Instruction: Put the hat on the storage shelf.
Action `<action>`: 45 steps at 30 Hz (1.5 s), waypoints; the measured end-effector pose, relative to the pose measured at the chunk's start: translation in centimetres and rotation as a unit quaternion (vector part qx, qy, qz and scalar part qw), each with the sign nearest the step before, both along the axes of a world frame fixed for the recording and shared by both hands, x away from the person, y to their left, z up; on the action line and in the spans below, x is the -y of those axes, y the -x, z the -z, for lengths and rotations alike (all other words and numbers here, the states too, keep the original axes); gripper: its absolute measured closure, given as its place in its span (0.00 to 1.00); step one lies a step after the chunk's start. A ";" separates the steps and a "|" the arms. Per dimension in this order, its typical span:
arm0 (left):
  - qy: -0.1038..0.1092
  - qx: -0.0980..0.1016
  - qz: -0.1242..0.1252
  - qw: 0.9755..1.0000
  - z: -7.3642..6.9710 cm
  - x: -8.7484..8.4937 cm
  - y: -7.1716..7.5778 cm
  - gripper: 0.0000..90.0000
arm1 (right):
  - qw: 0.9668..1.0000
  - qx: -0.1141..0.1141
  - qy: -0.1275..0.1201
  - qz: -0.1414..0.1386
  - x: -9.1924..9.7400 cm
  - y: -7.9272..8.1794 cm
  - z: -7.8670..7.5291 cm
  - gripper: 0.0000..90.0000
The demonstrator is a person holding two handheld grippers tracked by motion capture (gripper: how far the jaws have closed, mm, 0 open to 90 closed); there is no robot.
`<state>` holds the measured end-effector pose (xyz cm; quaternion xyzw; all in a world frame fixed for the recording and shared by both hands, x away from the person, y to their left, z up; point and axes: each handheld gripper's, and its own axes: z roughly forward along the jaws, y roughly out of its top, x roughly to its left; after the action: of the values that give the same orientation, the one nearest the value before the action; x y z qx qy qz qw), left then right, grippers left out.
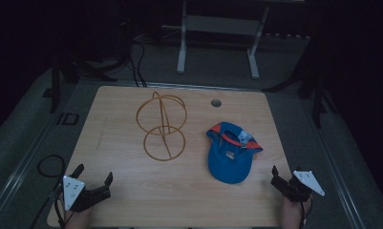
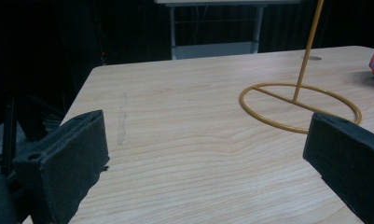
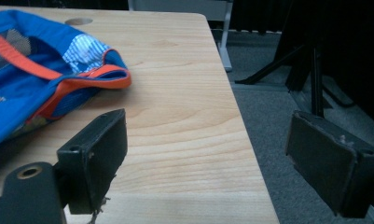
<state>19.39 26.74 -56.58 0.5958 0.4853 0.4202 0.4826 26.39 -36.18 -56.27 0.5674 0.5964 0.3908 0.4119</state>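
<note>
A yellow wire stand (image 1: 161, 127), made of a flat ring base and an upright loop, stands left of the middle of the wooden table (image 1: 132, 191). In the left gripper view its base ring (image 2: 299, 108) lies ahead to the right. A blue cap (image 1: 229, 155) with orange trim lies upside down to the stand's right and shows close by at the left of the right gripper view (image 3: 31, 74). My left gripper (image 1: 93, 172) (image 2: 208, 126) rests at the near left corner, open with nothing between its jaws. My right gripper (image 3: 208, 123) (image 1: 284, 174) is open and holds nothing at the near right edge, one jaw past the table's side.
A round cable hole (image 1: 216, 102) sits in the table's far right part. A white frame (image 1: 218, 28) stands on the grey floor behind the table. Dark stands flank both sides, and a black cable (image 1: 48, 164) loops on the floor at the left.
</note>
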 end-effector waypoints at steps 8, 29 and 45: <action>-0.005 -0.005 0.013 1.000 0.1 0.7 -0.1 0.00 | 1.000 -0.008 -0.004 -0.030 -0.5 0.2 0.0 0.14; -0.002 -0.010 0.024 1.000 0.3 0.9 -0.1 0.00 | 0.996 -0.022 -0.003 -0.084 -1.6 -0.5 -3.0 0.15; 0.011 -0.001 0.046 0.999 0.0 1.2 0.0 0.00 | 0.988 -0.055 -0.043 -0.136 -2.1 -4.4 -7.6 0.13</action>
<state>19.37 25.49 -56.53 0.6125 0.4623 0.3914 0.5079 30.79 -34.10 -48.70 0.5184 0.6724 0.4371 0.2967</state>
